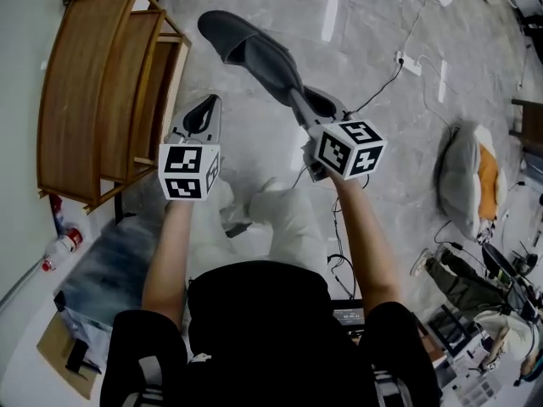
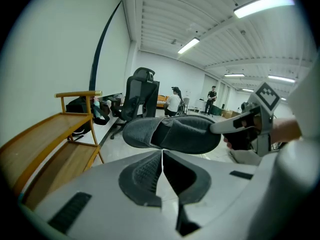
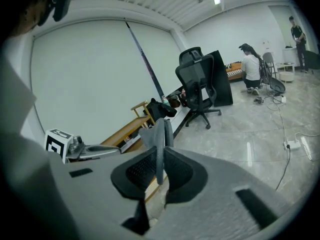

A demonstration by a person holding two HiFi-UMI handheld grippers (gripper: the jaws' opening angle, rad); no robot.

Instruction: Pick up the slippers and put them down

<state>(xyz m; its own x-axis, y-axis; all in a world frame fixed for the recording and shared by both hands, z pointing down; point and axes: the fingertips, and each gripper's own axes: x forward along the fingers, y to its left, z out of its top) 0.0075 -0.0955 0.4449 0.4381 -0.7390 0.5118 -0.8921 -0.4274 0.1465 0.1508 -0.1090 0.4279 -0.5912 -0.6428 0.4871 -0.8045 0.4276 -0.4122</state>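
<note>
Your right gripper (image 3: 159,159) clamps grey slipper (image 1: 254,53) aloft: pickup done. Your left gripper (image 2: 162,159) closed, empty. Set-down not yet done.

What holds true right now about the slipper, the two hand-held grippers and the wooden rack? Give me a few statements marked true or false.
1. The right hand-held gripper is shut on a grey slipper. True.
2. The left hand-held gripper grips a second slipper. False: its jaws are together with nothing between them.
3. The slipper lies flat on the floor. False: it hangs in the air, held at one end by the right hand-held gripper.
4. A wooden rack stands on the left hand-held gripper's side. True.
</note>
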